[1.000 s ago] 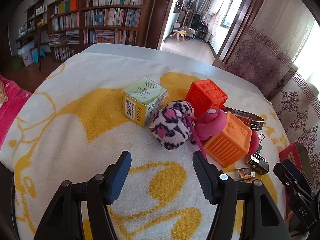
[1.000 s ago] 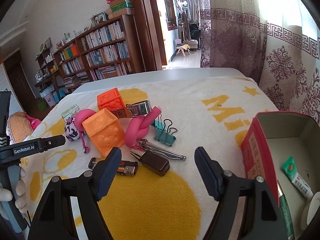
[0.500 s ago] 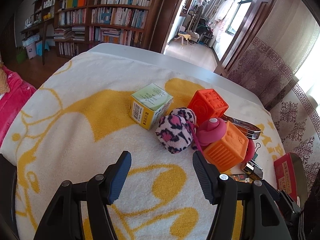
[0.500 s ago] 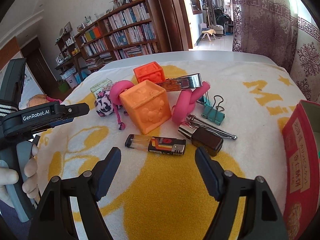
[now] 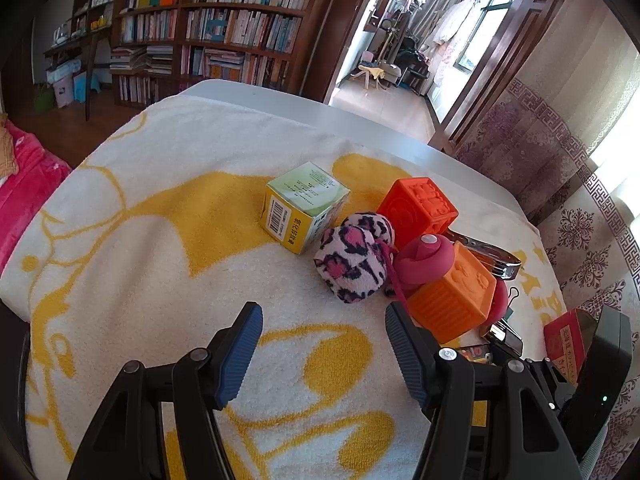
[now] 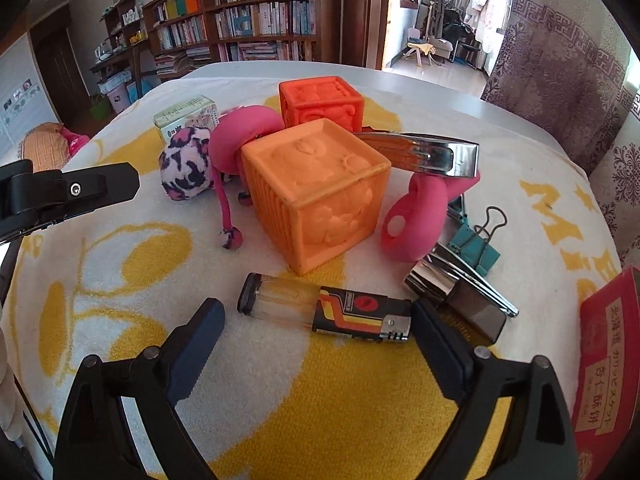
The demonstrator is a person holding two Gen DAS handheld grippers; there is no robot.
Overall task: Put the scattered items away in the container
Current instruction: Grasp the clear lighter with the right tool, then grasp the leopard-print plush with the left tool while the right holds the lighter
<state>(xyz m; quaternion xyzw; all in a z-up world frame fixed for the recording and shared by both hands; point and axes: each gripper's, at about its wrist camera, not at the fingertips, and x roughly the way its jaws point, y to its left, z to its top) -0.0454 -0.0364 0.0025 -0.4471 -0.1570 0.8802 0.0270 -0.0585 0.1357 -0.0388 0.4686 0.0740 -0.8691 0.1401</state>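
Note:
My right gripper (image 6: pixel 320 316) hangs low over the towel with its jaws opening. A clear-and-black lighter (image 6: pixel 326 309) lies just ahead of its tips, untouched by the pads. Behind the lighter stand a pale orange cube (image 6: pixel 320 188), a darker orange cube (image 6: pixel 320 100), a pink rubber loop (image 6: pixel 416 216), a leopard plush (image 6: pixel 186 162) and a green-yellow carton (image 6: pixel 188 114). The red box (image 6: pixel 608 364) shows at the right edge. My left gripper (image 5: pixel 322 322) is open over bare towel, short of the leopard plush (image 5: pixel 354 260) and the pale orange cube (image 5: pixel 452 296).
A chrome stapler (image 6: pixel 428 152), a teal binder clip (image 6: pixel 476 240), metal tweezers (image 6: pixel 476 280) and a small dark bottle (image 6: pixel 460 300) lie right of the cubes. The yellow-and-white towel (image 5: pixel 140 240) covers a white table. Bookshelves and a doorway stand behind.
My right gripper has moved left and down from the red box to the lighter, and its jaws have widened. The left gripper has stayed about where it was.

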